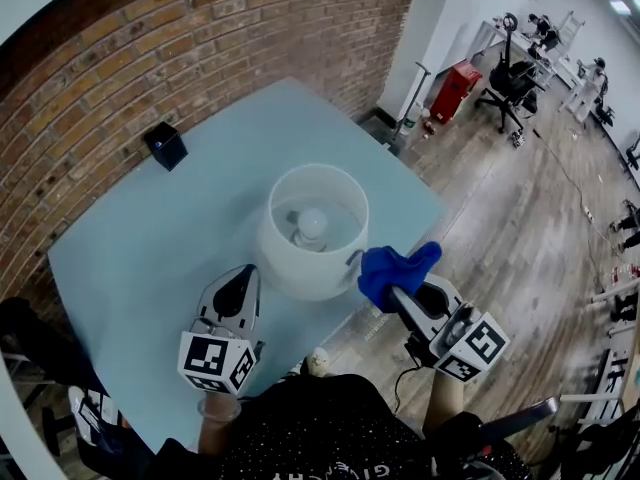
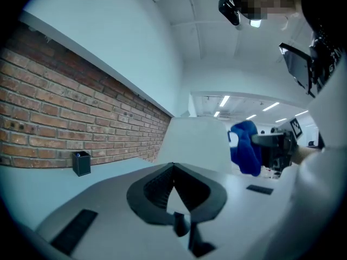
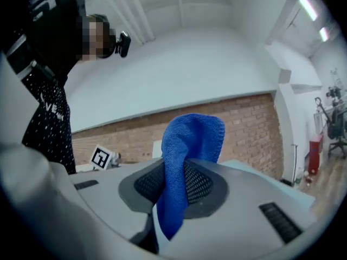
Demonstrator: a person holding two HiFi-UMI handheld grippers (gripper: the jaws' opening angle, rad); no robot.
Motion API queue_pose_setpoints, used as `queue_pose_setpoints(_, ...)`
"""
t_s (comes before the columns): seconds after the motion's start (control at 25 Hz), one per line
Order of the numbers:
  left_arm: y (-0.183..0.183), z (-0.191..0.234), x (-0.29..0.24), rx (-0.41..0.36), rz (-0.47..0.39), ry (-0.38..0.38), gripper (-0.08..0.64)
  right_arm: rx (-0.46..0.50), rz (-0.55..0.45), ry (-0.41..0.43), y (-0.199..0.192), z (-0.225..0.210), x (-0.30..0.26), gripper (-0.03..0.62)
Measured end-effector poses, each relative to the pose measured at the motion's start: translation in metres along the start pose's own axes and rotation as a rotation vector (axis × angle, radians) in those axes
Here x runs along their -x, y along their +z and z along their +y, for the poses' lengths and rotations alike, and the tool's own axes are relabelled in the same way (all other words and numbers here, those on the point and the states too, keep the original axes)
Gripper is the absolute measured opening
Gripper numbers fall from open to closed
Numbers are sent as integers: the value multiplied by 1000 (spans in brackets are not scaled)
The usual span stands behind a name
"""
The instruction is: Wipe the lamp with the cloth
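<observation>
**Right gripper clamped on the cloth beside the lamp; left gripper closed and empty.**

The 2 jaws of the right gripper [image 3: 181, 169] are clamped on the blue cloth [image 3: 190, 140], which stands in a fold above the pads and hangs below them; only the right gripper view shows this grip. The 2 jaws of the left gripper [image 2: 173, 169] meet at their tips with nothing between them. The head view places both grippers over the near edge of the table [image 1: 150, 258], with the cloth just beside the rim of the lamp [image 1: 300, 273]; contact cannot be determined. The lamp stands near the table's right edge. Only the head view looks down into the white shade to the bulb [image 1: 313, 223]; the left gripper view shows the shade's outer wall. A black box [image 1: 165, 145] sits by the far edge, against the brick wall [image 1: 200, 38].
</observation>
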State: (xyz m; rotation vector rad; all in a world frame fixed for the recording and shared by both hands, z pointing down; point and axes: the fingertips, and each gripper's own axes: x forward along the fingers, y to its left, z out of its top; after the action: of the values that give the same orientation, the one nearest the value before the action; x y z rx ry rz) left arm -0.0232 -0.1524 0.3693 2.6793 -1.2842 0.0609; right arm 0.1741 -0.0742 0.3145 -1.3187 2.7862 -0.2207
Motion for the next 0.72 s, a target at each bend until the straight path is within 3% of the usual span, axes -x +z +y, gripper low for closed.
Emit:
queue_pose_setpoints(0.16,-1,-1,-1,4,5,-2,8,59,-193,-75,68,-10,-17,77)
queue_pose_setpoints(0.28,-4,-2,-1,3,16,-3,8,55,-240,-113,79,-10,-35,76)
queue_pose_setpoints(0.52,-8,-2,1,8,26,6,8,23,-161,-308,37,-31,-52,77)
queue_pose_setpoints(0.72,-14,-2,1,11,37,9,8,-60,-99,-398,-6,-60,-50,76)
